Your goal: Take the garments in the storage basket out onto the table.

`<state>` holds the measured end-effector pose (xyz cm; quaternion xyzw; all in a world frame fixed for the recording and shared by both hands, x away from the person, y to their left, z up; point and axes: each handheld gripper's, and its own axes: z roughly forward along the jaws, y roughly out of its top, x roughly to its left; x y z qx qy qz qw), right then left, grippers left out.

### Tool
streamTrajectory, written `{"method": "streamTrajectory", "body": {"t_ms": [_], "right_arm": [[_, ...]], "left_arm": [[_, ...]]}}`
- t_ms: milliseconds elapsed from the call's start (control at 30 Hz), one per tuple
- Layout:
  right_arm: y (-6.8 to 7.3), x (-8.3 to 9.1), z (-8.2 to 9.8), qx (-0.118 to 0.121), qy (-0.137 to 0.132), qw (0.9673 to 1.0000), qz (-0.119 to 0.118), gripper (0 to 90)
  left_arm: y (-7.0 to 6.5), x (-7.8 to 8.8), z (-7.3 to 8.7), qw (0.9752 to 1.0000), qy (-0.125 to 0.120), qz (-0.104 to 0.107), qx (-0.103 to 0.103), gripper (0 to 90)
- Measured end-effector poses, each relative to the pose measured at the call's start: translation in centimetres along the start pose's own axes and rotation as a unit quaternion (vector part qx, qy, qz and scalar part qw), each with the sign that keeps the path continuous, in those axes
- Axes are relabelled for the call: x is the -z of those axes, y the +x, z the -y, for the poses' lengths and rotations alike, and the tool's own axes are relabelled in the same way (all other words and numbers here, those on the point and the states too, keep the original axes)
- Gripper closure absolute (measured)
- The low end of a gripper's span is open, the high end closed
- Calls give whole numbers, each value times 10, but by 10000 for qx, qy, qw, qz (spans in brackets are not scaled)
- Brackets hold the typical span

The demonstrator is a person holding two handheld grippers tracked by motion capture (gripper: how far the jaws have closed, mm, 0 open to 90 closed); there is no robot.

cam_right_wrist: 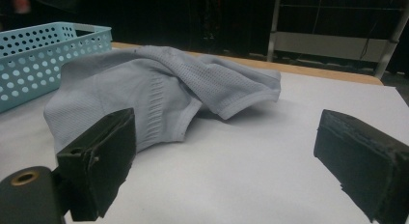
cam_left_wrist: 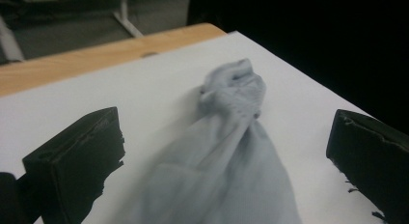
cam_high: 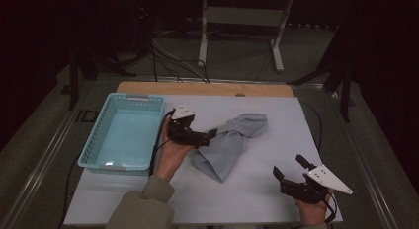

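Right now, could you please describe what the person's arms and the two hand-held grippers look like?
Both the left hand-held gripper and right hand-held gripper are black, each topped by a pale three-cornered plate and trailing a black cable. The left sleeve is olive green.

Left tongs (cam_high: 210,136) held in left hand (cam_high: 170,152), forearm entering from bottom, sleeve at wrist; jaws spread wide, nothing between pads. Right tongs (cam_high: 289,169) in right hand (cam_high: 314,209) at lower right, jaws wide apart, empty.
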<state>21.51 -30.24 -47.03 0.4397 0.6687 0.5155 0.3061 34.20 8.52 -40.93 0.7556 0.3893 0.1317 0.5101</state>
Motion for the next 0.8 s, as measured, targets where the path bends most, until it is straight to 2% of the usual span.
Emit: {"method": "streamTrajectory", "body": {"t_ms": [100, 167, 200, 400, 633, 800], "right_arm": [[0, 0, 0, 3, -1, 10000, -2, 79], [0, 0, 0, 3, -2, 10000, -2, 79], [0, 0, 0, 0, 4, 10000, -5, 79], [1, 0, 0, -4, 5, 10000, -22, 79], [0, 1, 0, -9, 6, 10000, -29, 79], [0, 0, 0, -14, 18, 10000, -28, 79]], "left_arm": [[7, 26, 7, 9996, -143, -220, -75, 0], [8, 32, 9, 9994, -162, -292, -103, 0], [12, 48, 15, 9986, -233, -447, -154, 0], [21, 88, 39, 9954, -414, -811, -309, 0], [31, 115, 71, 9920, -520, -1110, -311, 0], [40, 130, 85, 9899, -645, -1250, -186, 0]]}}
